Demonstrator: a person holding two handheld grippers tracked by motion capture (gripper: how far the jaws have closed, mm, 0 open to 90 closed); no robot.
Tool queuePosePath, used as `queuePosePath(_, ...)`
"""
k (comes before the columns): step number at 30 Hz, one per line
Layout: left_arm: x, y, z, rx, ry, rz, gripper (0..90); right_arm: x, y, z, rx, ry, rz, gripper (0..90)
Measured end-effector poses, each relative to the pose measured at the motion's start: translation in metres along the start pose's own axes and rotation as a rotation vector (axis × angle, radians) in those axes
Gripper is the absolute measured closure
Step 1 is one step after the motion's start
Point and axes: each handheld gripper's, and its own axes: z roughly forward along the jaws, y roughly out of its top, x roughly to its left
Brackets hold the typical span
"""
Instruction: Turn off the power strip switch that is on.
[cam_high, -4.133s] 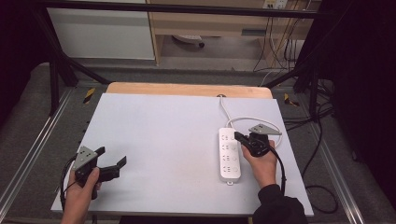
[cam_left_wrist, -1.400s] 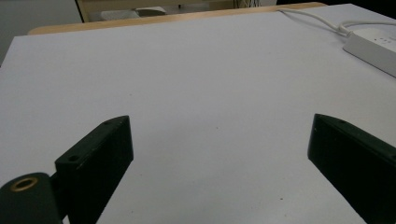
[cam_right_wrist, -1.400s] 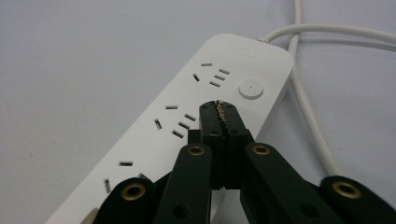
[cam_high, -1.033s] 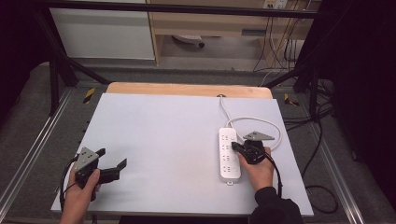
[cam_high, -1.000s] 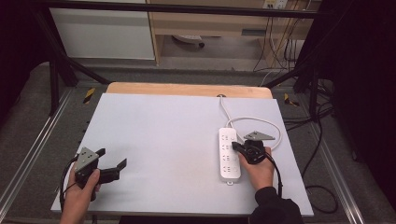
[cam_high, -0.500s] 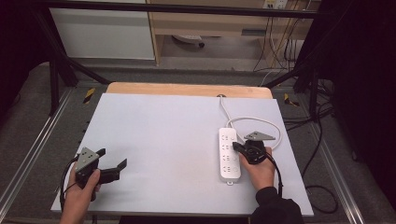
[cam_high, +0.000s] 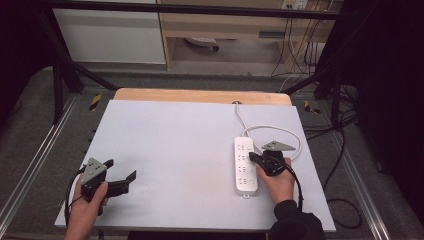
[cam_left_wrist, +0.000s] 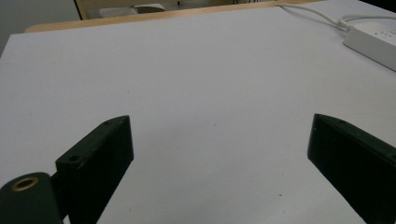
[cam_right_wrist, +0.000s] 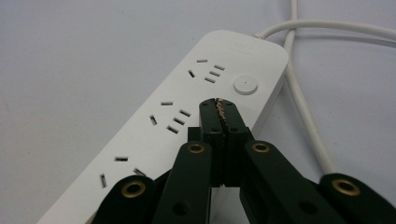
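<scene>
Power strip (cam_high: 246, 165), white and rigid, lies on the table's (cam_high: 175, 140) right half, its stiff cable (cam_high: 280, 131) looping behind. Right gripper (cam_right_wrist: 218, 106), jaws closed on nothing, points near the round switch (cam_right_wrist: 245, 85). Left gripper (cam_high: 131, 177) rests open, well apart. Smooth, light casing likely slides; grasp across its narrow sides.

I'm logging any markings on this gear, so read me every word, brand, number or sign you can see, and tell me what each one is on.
No text can be read.
Power strip: a faint embossed mark on the end by its cord, in the right gripper view, too small and pale to read.
Round button on the strip: blank.
Left gripper and right gripper: no lettering on the jaws.
White table: no markings.
</scene>
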Motion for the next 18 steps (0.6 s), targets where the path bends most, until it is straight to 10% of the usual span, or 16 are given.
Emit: queuePosePath(18, -0.0009, -0.0001, 0.0006, 0.004, -0.003, 0.003, 7.0, 0.0001, -0.0010, 0.0000, -0.006, 0.002, -0.003, 90.0)
